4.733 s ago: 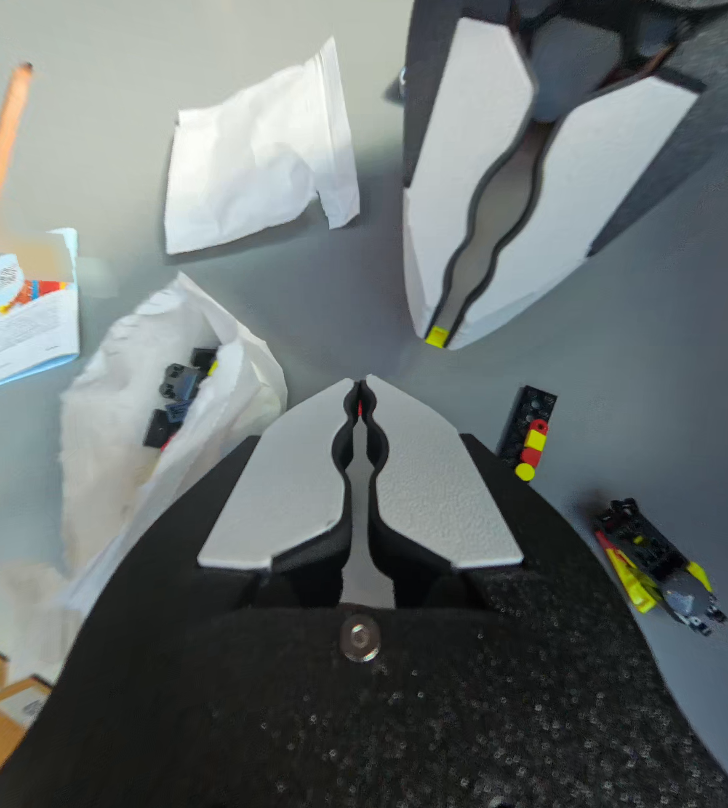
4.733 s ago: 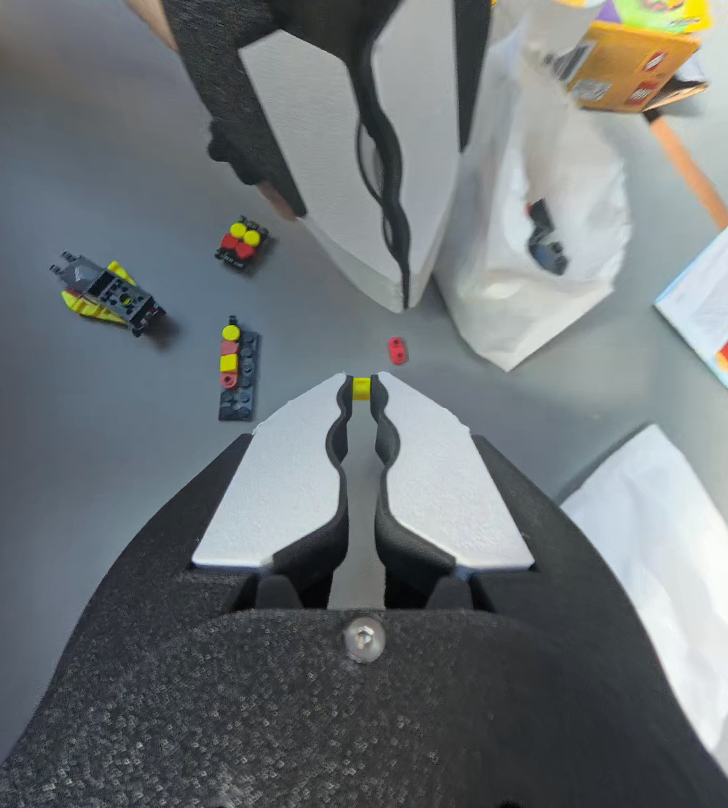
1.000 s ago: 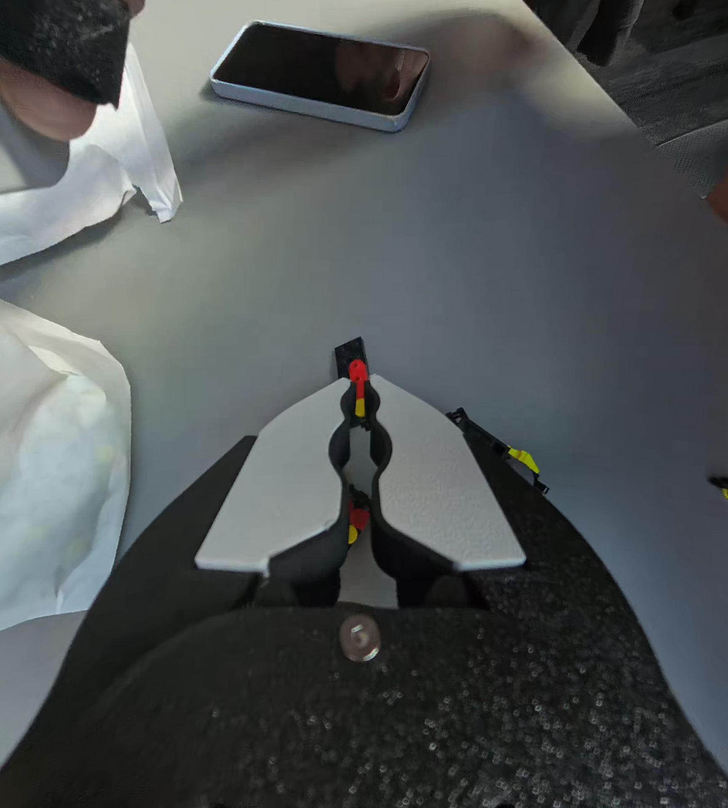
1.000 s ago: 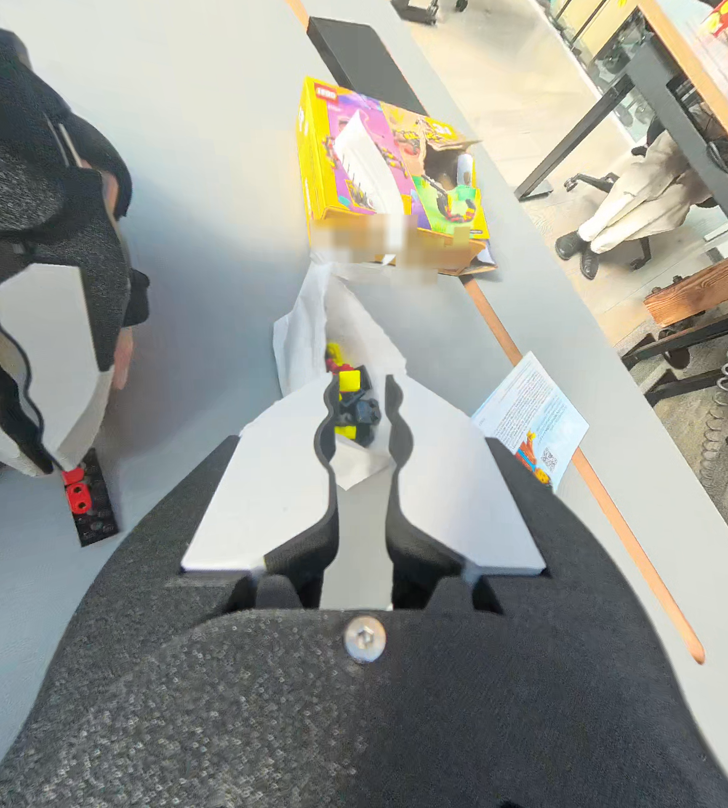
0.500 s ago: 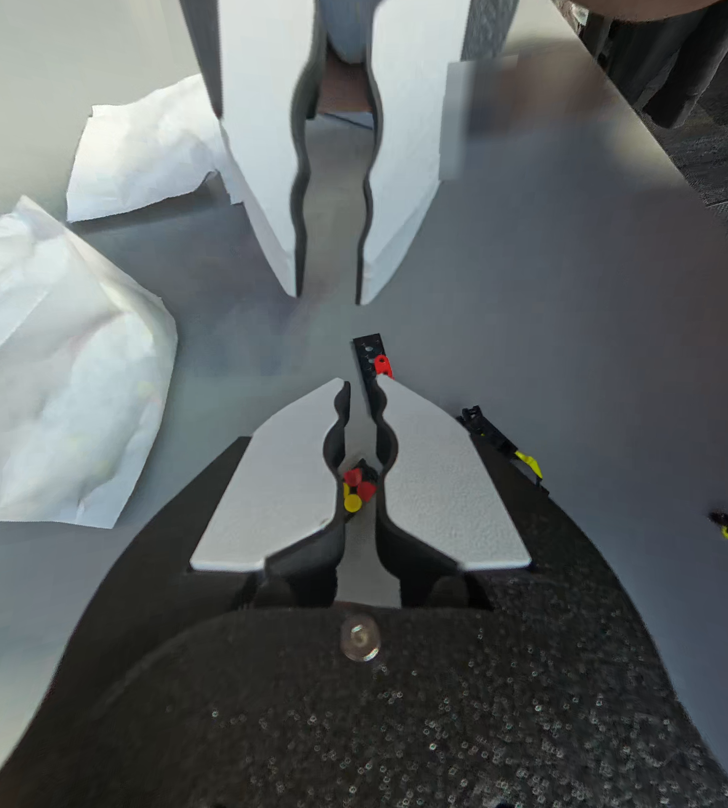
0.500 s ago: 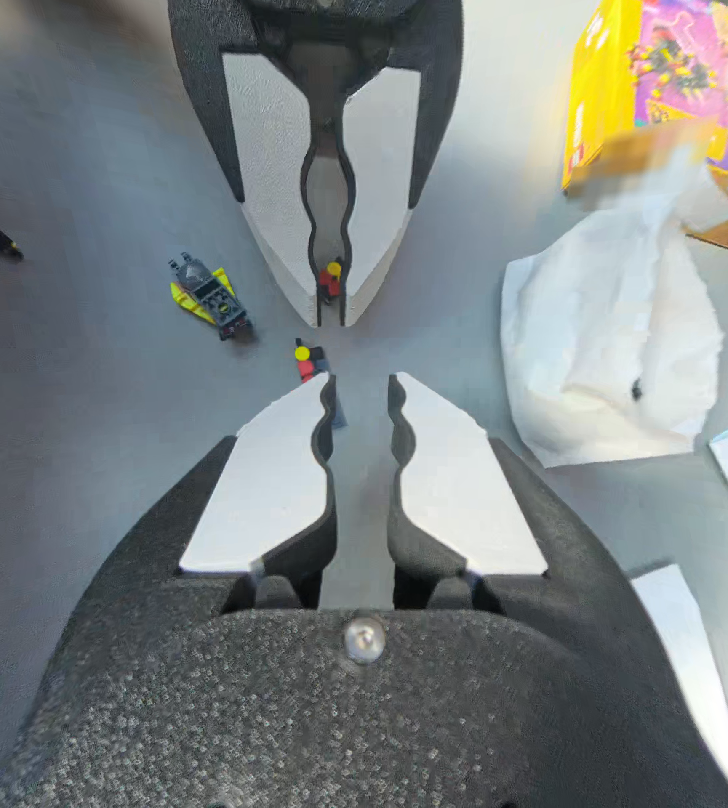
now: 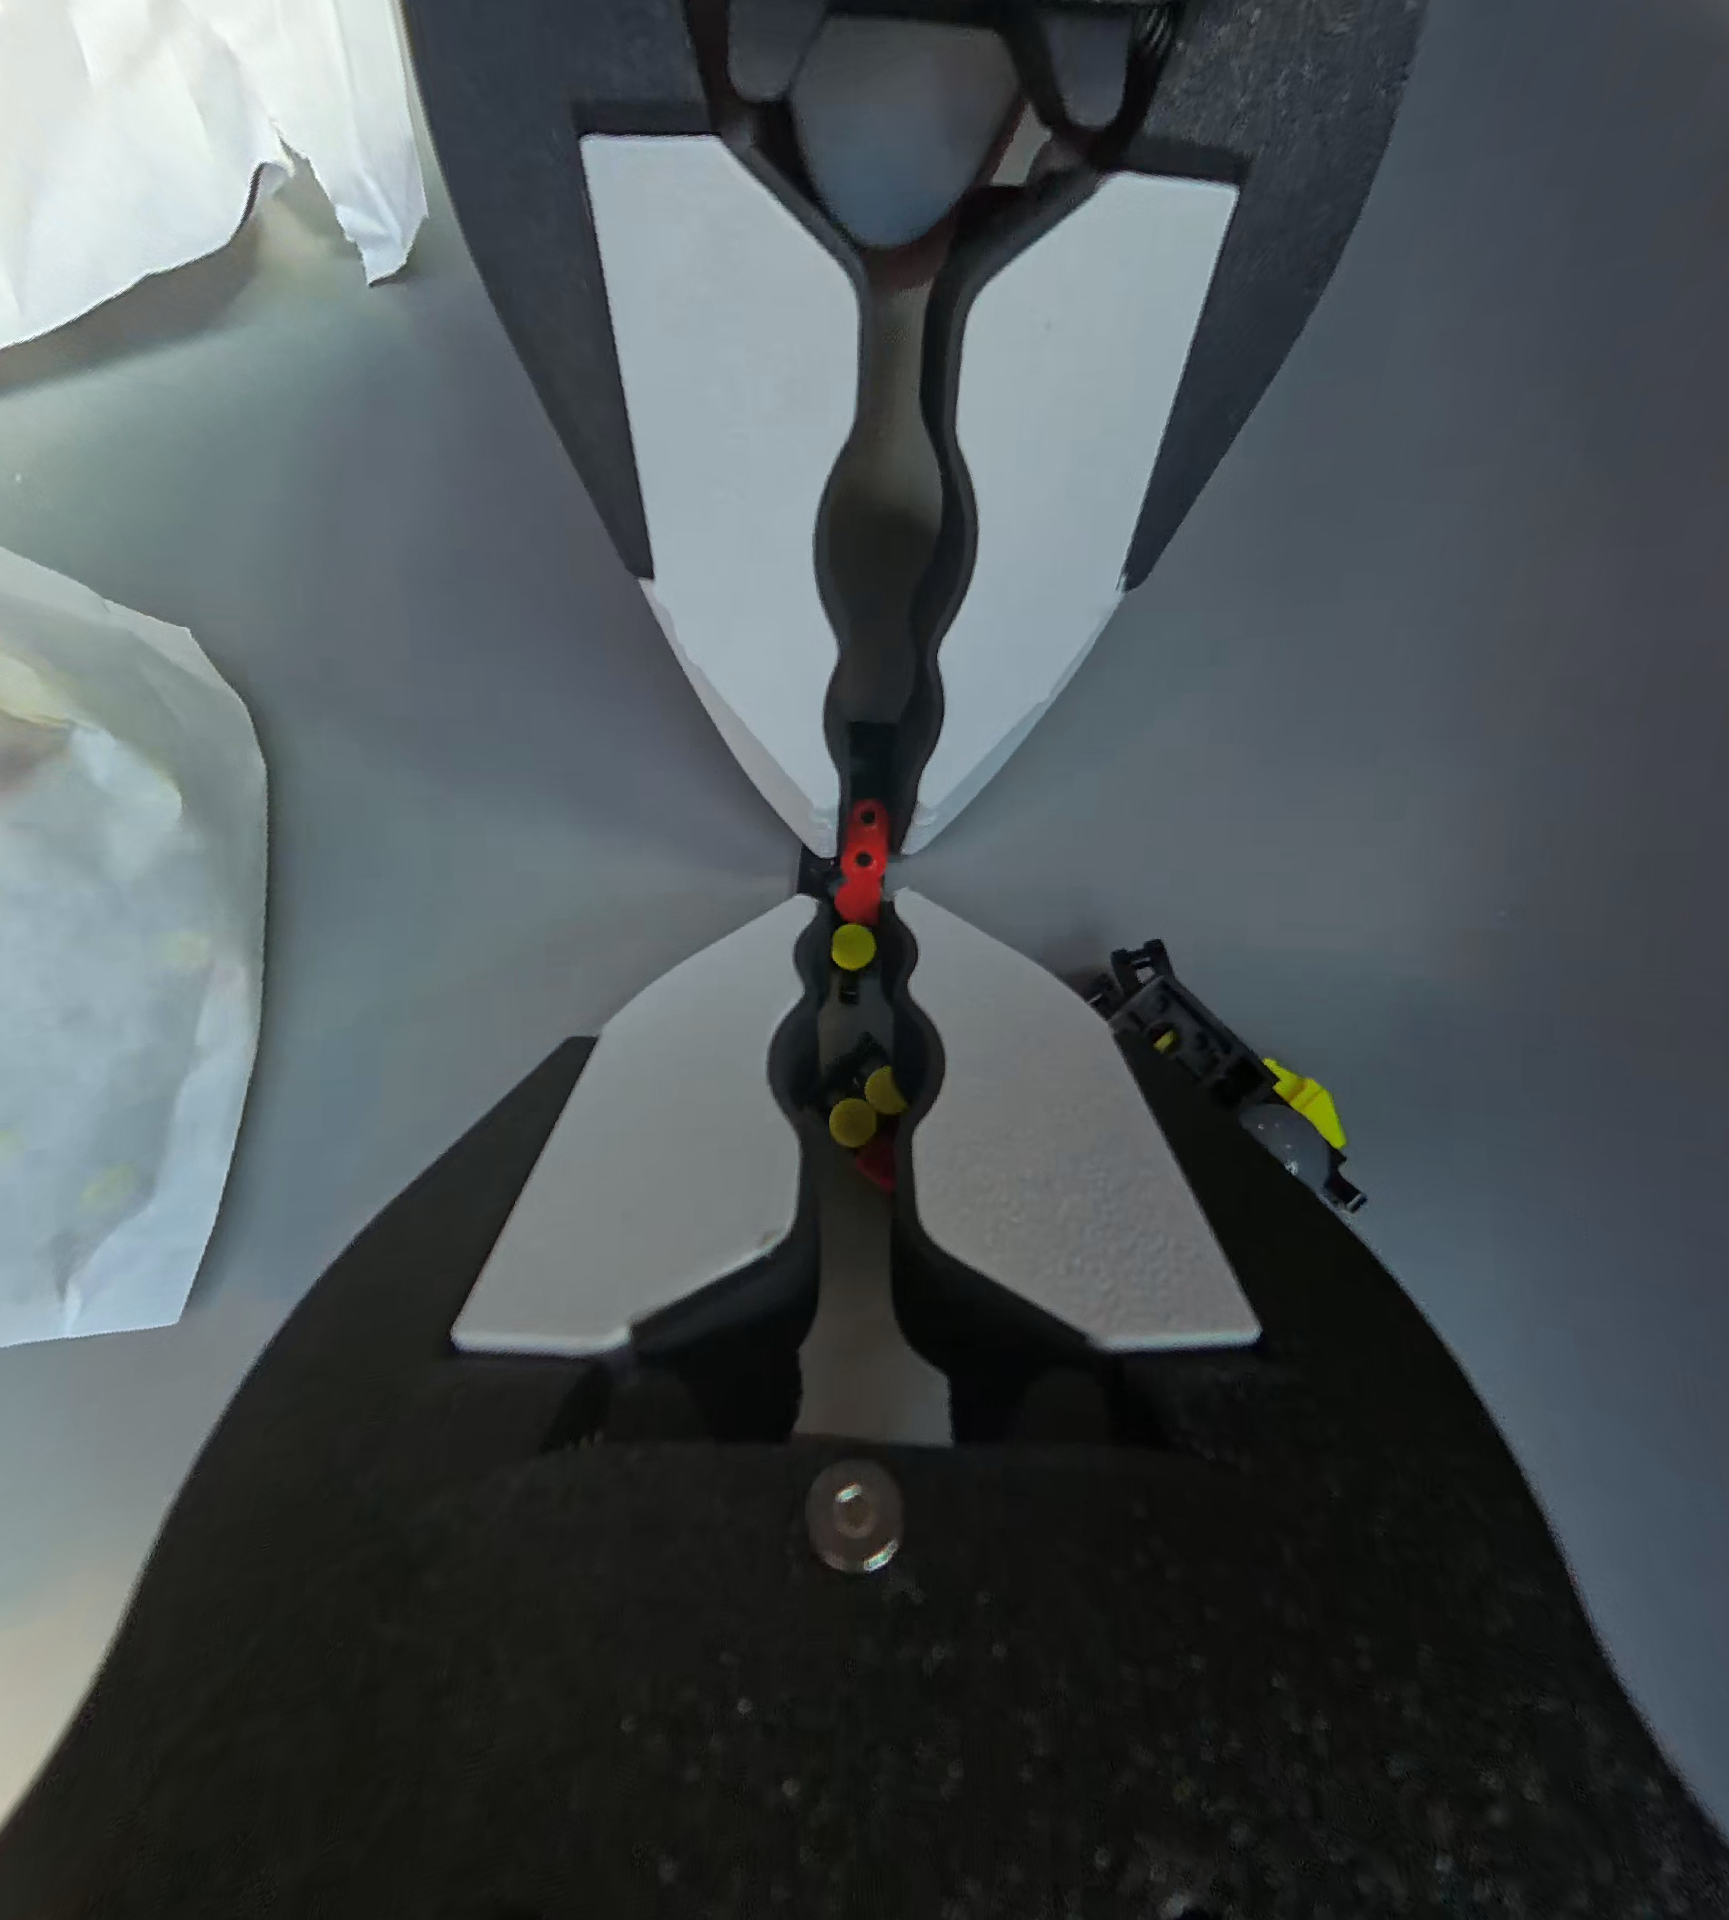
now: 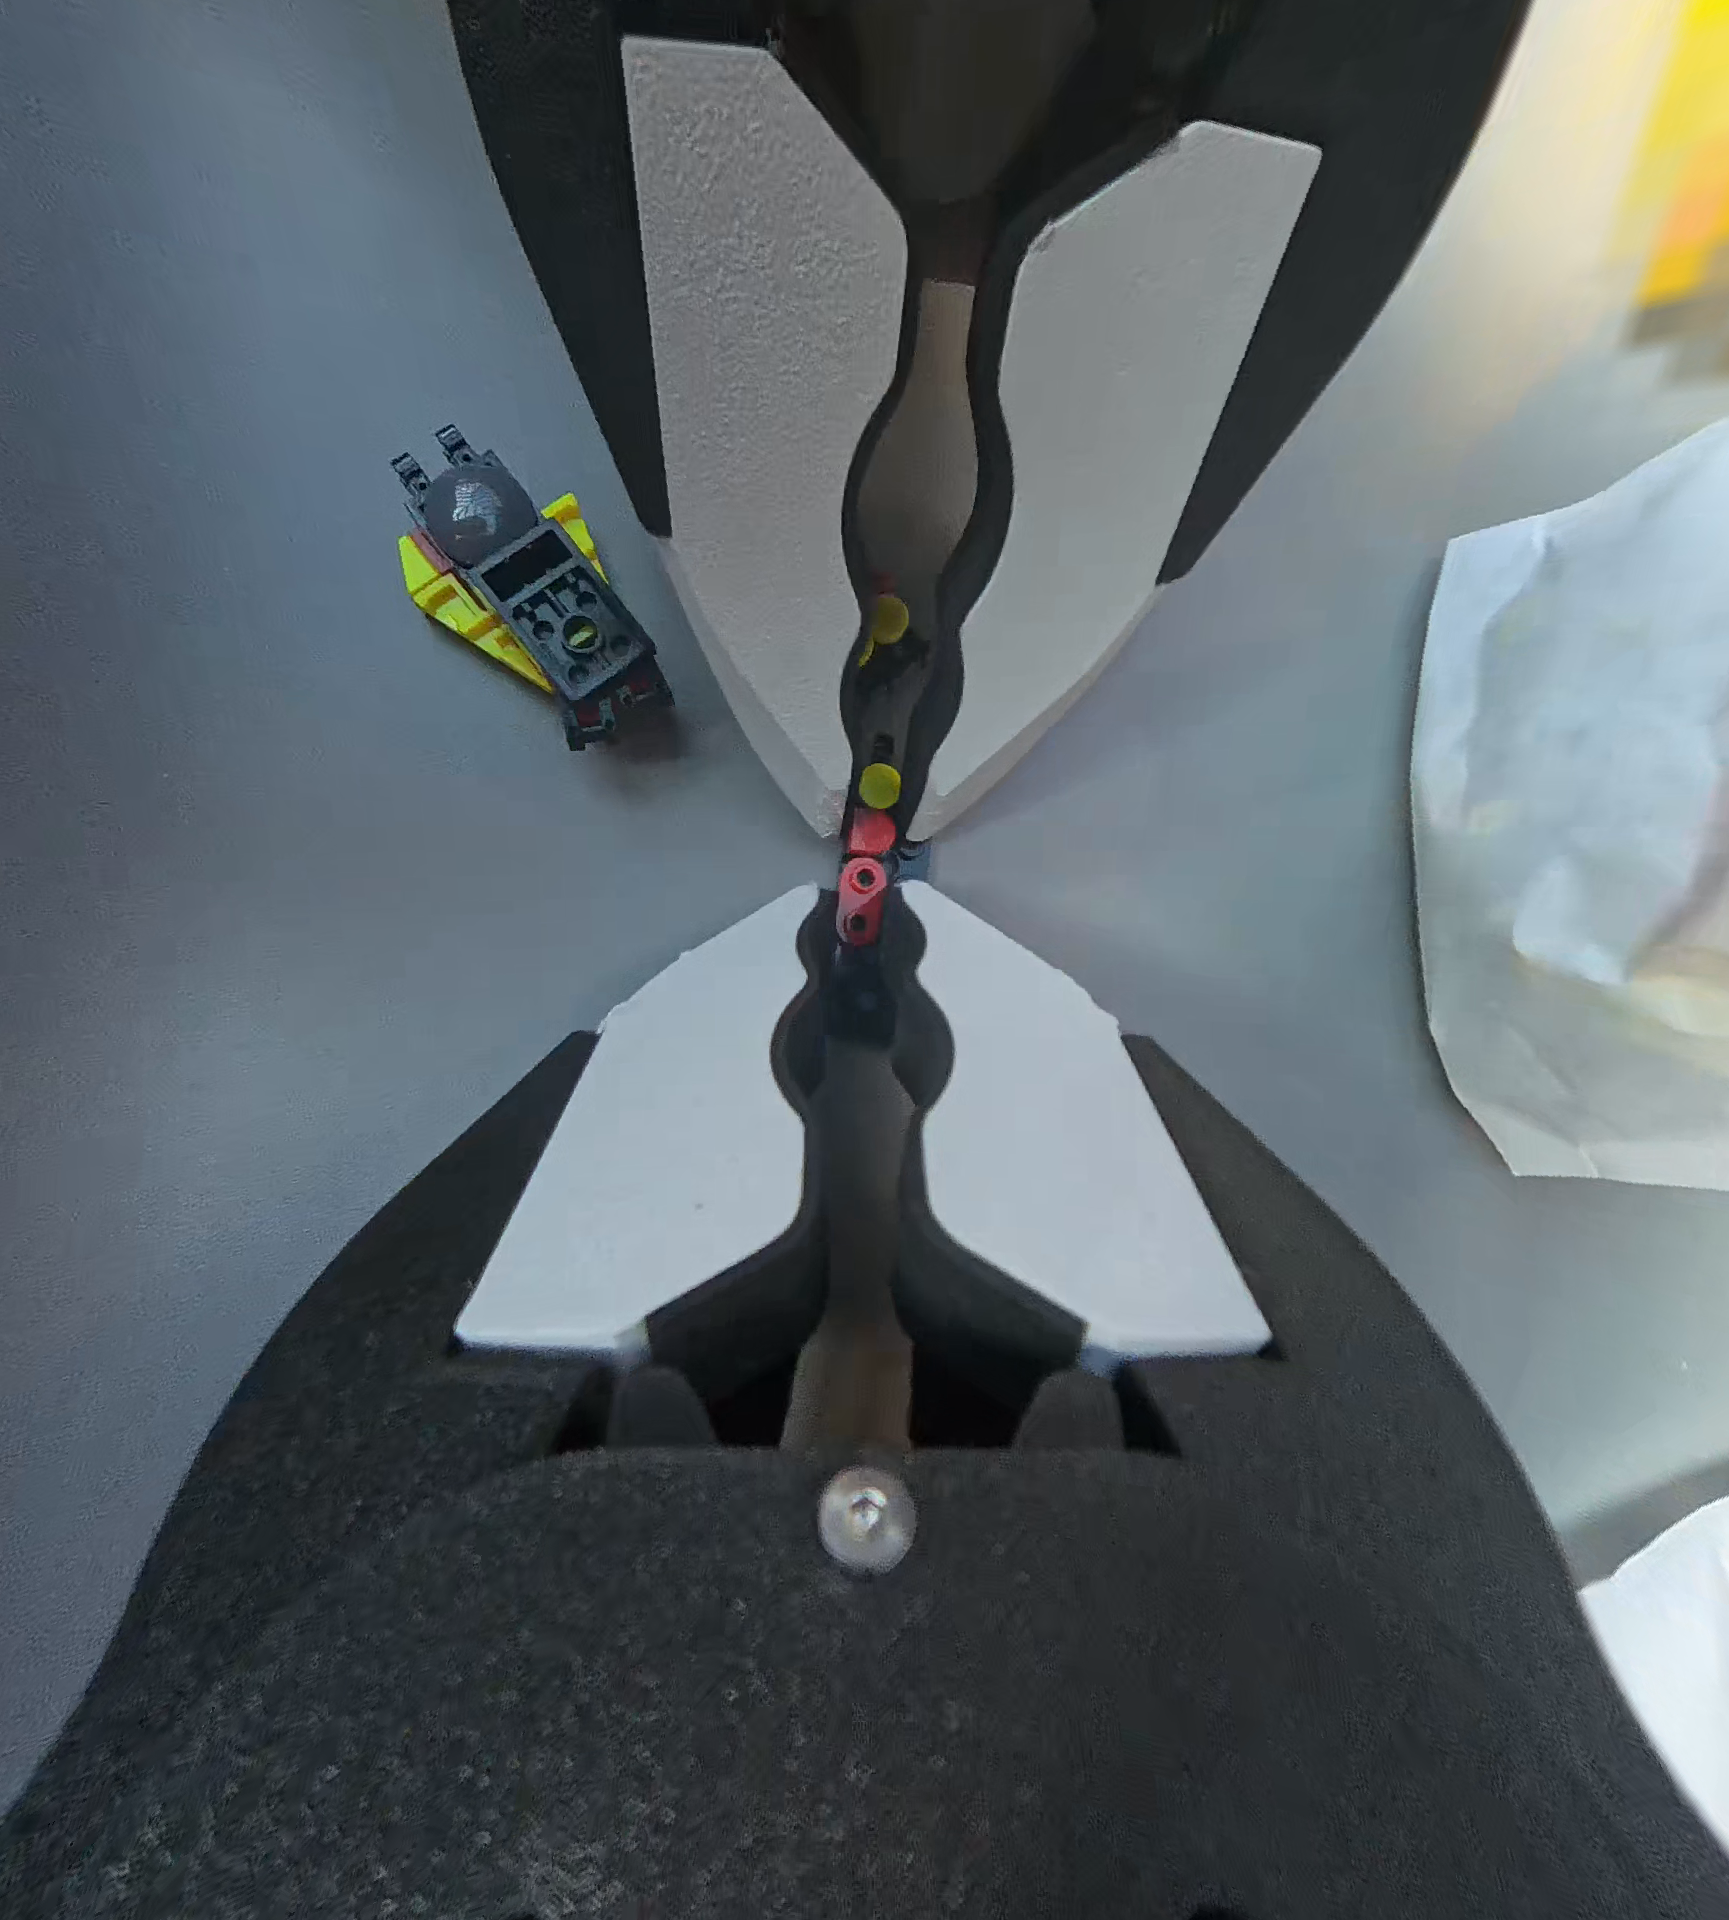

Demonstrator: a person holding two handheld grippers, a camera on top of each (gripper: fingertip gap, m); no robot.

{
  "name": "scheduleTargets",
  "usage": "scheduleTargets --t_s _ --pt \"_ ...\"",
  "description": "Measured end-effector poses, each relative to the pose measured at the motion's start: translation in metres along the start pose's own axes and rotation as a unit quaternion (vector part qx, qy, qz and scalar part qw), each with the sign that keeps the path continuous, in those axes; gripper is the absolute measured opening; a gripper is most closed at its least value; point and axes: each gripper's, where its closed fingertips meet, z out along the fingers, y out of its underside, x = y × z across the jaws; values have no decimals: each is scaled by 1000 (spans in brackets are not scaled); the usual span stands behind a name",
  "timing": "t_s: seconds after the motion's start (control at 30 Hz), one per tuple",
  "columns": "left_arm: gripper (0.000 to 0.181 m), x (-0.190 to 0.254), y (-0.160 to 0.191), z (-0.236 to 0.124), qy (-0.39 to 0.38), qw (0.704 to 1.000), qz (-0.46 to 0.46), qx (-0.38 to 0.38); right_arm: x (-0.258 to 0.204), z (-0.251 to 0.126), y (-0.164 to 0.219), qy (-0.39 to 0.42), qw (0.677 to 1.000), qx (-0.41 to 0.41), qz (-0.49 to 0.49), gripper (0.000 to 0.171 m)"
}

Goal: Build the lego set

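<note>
Two grippers meeting tip to tip over a grey table

The left gripper [image 7: 855,914] is pinching a black strip with yellow studs [image 7: 853,948], jaws nearly closed; the right gripper [image 8: 862,896] is clamping a black piece with a red brick [image 8: 861,900]. The red ends are touching between the tips. A black-and-yellow model [image 8: 525,587] is lying nearby on the table [image 8: 164,935], with white paper bags [image 7: 60,987] lying further out.

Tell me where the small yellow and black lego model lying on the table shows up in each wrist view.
Left wrist view: yellow and black lego model at mid right, seen edge-on beside the near fingers.
Right wrist view: it lies upper left, seen from above.
Shared landmark: the red piece where both fingertips meet.
</note>
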Motion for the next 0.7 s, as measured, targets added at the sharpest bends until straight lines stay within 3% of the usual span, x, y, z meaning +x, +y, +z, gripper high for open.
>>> scheduleTargets --t_s 0.23,0.37,0.5,0.6,0.7 --pt "8 -2 1 0 0 1000 -11 -9 4 -3 -2 204 970 -46 -124 7" --pt "8 -2 1 0 -4 1000 -10 -8 0 -9 -10 253 947 -42 -190 7" --pt "8 -2 0 0 -3 1000 -10 -8 18 -34 -19 249 963 17 -97 7" --pt "8 -1 -1 0 -3 1000 -7 0 68 -69 -34 231 971 64 20 7" --pt "8 -1 -3 0 -1 1000 -20 22 119 -79 -47 219 971 79 47 8"
